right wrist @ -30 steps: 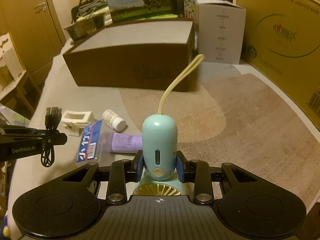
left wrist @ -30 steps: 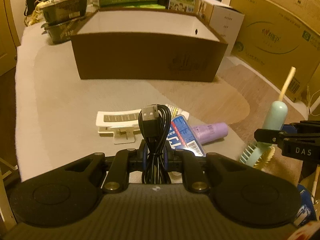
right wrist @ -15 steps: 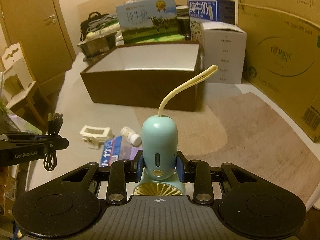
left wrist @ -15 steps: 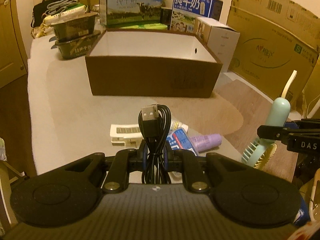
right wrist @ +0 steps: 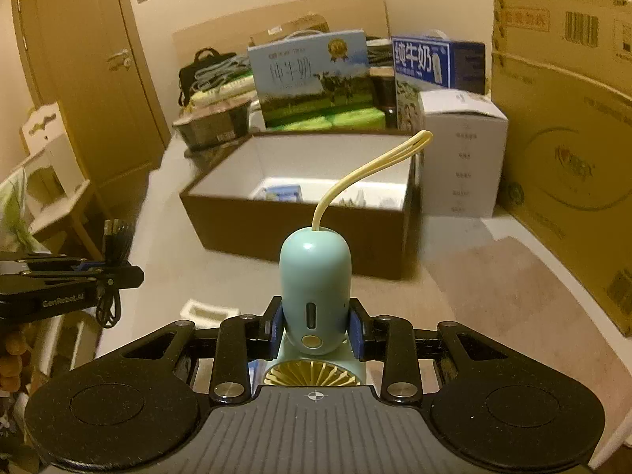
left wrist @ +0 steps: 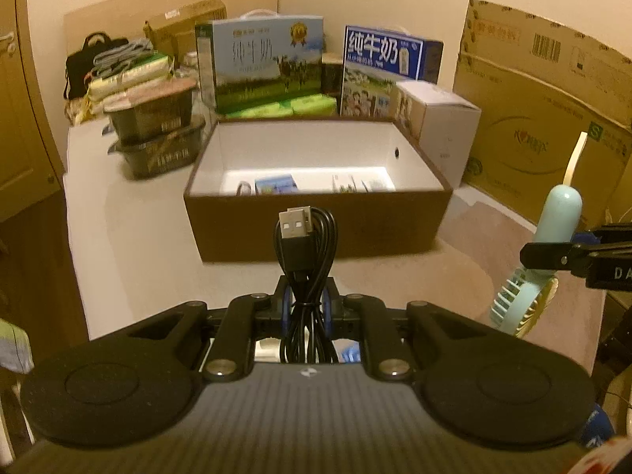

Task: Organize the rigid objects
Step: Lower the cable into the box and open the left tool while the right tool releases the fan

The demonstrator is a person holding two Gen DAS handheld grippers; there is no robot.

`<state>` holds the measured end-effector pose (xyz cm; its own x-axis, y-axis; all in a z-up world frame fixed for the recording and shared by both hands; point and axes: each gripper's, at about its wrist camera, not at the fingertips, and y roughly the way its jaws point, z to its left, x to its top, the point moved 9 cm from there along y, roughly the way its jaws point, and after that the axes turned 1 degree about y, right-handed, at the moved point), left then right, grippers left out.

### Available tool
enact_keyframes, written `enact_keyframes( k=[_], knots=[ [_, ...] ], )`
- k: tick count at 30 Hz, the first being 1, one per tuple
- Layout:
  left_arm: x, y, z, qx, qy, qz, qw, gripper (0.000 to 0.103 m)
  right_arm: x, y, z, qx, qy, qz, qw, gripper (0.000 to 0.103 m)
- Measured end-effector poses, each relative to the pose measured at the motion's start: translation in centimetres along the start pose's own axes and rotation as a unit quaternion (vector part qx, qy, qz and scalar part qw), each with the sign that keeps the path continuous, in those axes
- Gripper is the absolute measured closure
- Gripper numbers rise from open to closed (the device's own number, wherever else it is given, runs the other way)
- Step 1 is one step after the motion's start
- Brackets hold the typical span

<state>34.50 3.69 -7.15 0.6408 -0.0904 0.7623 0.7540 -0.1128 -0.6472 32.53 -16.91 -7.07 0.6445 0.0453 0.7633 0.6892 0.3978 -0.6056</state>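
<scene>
The left claw pinches a coiled black USB cable, while the right claw clamps a pale-blue handheld fan. Both objects are held clear above the counter, facing the open brown cardboard box, apparently for dropping in.

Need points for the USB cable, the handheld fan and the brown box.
USB cable (left wrist: 294,226), left wrist view, on the metal plug at its top.
handheld fan (right wrist: 315,272), right wrist view, on the blue handle body.
brown box (left wrist: 316,225), left wrist view, on the near outer wall.
</scene>
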Motion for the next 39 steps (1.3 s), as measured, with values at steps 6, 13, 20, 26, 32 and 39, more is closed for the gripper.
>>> enact_keyframes(
  k=[6, 13, 20, 26, 32, 39],
  knots=[
    [4.1, 1.2, 0.7, 0.005, 0.015, -0.019, 0.9997, 0.089, 4.4, 0.7, -0.1, 0.010, -0.006, -0.022, 1.000, 0.070],
    [7.7, 3.2, 0.7, 0.002, 0.024, -0.029, 0.9993, 0.089, 8.6, 2.6, -0.4, 0.009, -0.021, -0.038, 0.999, 0.070],
    [10.5, 6.2, 0.0, -0.013, 0.023, -0.026, 0.9993, 0.089, 11.5, 5.0, -0.7, 0.004, -0.026, -0.049, 0.998, 0.070],
    [12.5, 9.2, -0.5, -0.026, 0.016, -0.021, 0.9993, 0.089, 13.6, 7.8, -1.0, -0.005, -0.039, -0.053, 0.998, 0.070],
    [13.5, 13.0, -0.8, -0.033, 0.010, -0.007, 0.9994, 0.089, 14.6, 11.6, -2.6, -0.021, -0.040, -0.051, 0.998, 0.070],
    [13.3, 17.6, -0.8, -0.027, 0.011, 0.016, 0.9994, 0.089, 13.8, 16.1, -4.5, -0.038, -0.032, -0.020, 0.999, 0.070]
  ],
)
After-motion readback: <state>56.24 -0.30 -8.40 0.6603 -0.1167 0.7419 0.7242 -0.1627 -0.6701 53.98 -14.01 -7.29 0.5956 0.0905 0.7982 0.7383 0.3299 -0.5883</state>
